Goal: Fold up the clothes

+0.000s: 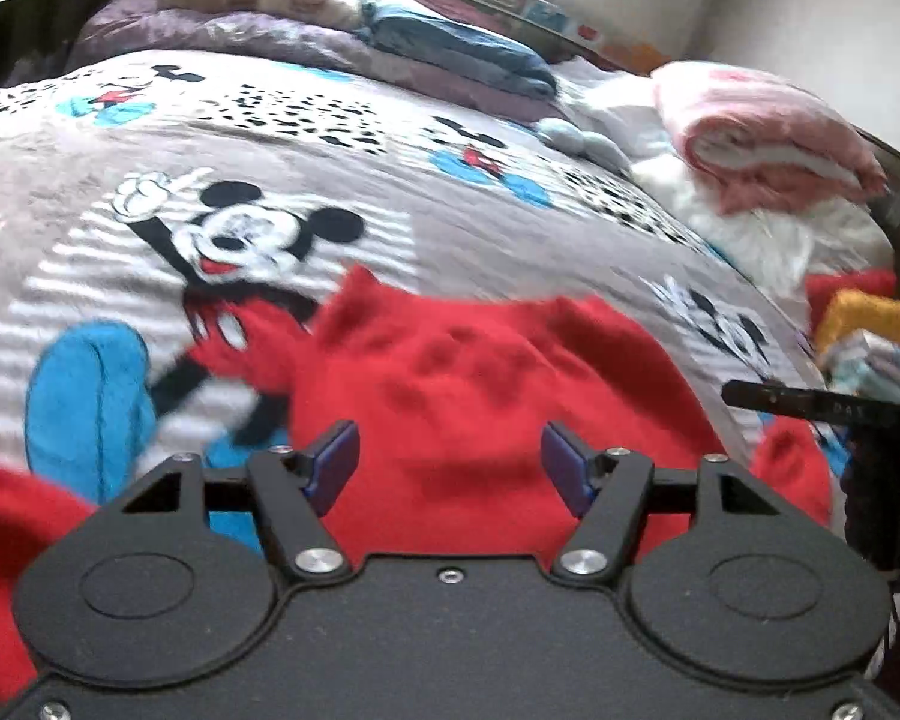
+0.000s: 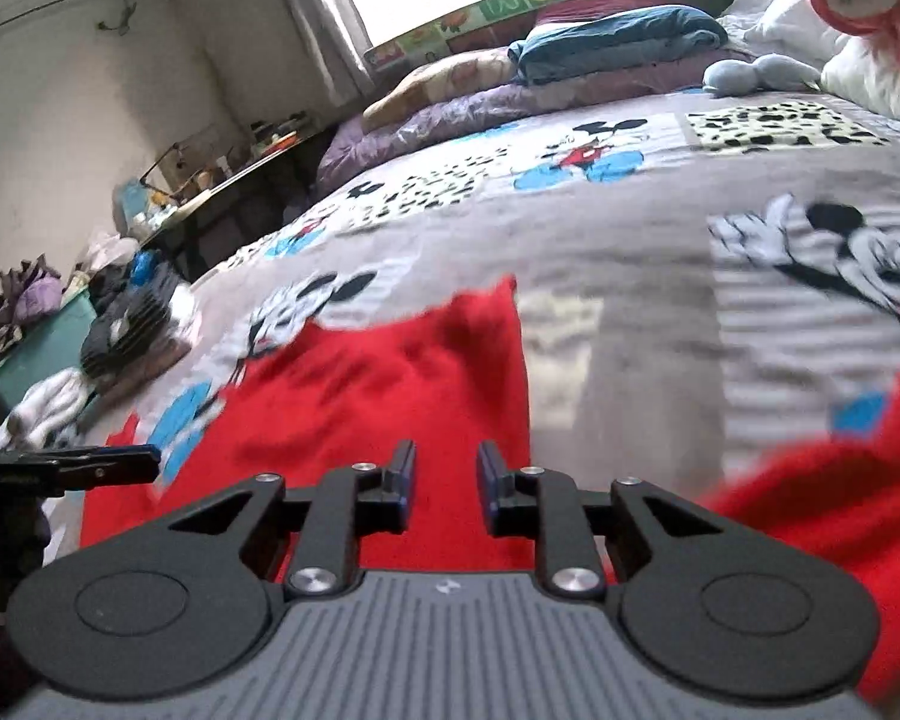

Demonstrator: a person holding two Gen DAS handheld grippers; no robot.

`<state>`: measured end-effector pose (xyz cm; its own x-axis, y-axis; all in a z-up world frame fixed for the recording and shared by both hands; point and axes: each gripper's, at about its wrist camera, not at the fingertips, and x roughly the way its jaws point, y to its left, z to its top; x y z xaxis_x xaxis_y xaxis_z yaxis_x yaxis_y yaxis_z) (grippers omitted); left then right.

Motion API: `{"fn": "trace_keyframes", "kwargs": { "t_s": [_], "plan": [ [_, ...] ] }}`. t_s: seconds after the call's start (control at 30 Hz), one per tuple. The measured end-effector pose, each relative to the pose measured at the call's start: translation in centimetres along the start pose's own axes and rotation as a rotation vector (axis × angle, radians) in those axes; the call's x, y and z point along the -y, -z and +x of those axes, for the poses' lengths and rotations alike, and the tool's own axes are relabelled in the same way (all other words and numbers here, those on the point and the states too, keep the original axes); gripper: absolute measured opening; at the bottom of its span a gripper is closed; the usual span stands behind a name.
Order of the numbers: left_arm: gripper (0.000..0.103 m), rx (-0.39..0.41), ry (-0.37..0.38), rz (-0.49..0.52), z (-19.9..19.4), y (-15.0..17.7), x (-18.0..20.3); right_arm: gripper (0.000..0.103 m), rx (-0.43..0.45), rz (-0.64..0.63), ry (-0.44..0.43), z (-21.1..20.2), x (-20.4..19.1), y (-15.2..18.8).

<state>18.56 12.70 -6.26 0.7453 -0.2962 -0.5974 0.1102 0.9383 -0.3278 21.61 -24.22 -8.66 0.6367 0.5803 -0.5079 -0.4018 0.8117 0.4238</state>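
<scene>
A red garment (image 1: 480,384) lies crumpled on a grey Mickey Mouse bedspread (image 1: 342,138). My left gripper (image 1: 449,468) is open wide just above the garment's near part, with nothing between its blue pads. In the right wrist view the red garment (image 2: 378,384) spreads below my right gripper (image 2: 447,489), which is open with a narrower gap and holds nothing. More red cloth (image 2: 822,516) lies at the lower right. The other gripper's black finger shows at the right edge of the left view (image 1: 810,405) and at the left edge of the right view (image 2: 90,465).
Folded blue clothes (image 1: 468,48) and purple bedding (image 1: 222,24) lie at the far side of the bed. A pink and white blanket (image 1: 768,132) sits at the far right. A yellow item (image 1: 870,312) lies at the right. Piled clothes (image 2: 126,324) lie beside the bed.
</scene>
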Motion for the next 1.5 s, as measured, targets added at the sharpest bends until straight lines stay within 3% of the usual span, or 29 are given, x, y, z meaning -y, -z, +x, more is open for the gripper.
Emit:
{"fn": "trace_keyframes", "kwargs": {
  "t_s": [0.2,0.33,0.6,0.7,0.73,0.8,0.83,0.87,1.0,1.1,1.3,1.5],
  "plan": [
    [0.059,-0.022,-0.004,-0.065,3.4,-3.2,-3.1,0.027,0.023,0.043,0.041,4.4,1.0,-3.4],
    [0.057,-0.048,0.003,-0.084,5.5,-4.2,-4.6,0.035,0.006,0.075,0.052,6.7,2.1,-4.5],
    [0.056,-0.076,0.032,-0.110,8.2,-5.1,-6.2,0.037,-0.052,0.099,-0.003,9.5,2.9,-5.7],
    [0.047,-0.084,0.065,-0.125,9.2,-5.3,-6.8,0.038,-0.071,0.106,-0.027,10.4,3.2,-6.1],
    [0.037,-0.087,0.080,-0.134,9.6,-5.4,-7.0,0.037,-0.077,0.114,-0.043,10.7,3.4,-6.3],
    [0.022,-0.099,0.105,-0.184,10.5,-5.3,-8.0,0.018,-0.083,0.147,-0.094,11.2,4.0,-6.4],
    [0.008,-0.104,0.121,-0.221,10.9,-5.3,-8.6,0.010,-0.078,0.165,-0.128,11.3,4.4,-6.5],
    [0.006,-0.105,0.148,-0.271,11.1,-5.1,-9.4,0.010,-0.073,0.183,-0.162,11.4,4.7,-6.6],
    [0.005,-0.113,0.217,-0.403,11.6,-4.6,-11.5,0.010,-0.027,0.311,-0.247,11.3,7.2,-6.6],
    [0.005,-0.124,0.232,-0.443,11.9,-4.4,-12.2,0.010,-0.026,0.405,-0.227,11.8,9.9,-5.8],
    [0.007,-0.136,0.243,-0.500,12.1,-4.5,-13.0,0.006,-0.066,0.473,-0.188,13.2,11.8,-4.0],
    [0.010,-0.139,0.241,-0.557,12.3,-4.2,-13.7,0.007,-0.055,0.454,-0.154,13.1,11.2,-3.6]
  ]
}}
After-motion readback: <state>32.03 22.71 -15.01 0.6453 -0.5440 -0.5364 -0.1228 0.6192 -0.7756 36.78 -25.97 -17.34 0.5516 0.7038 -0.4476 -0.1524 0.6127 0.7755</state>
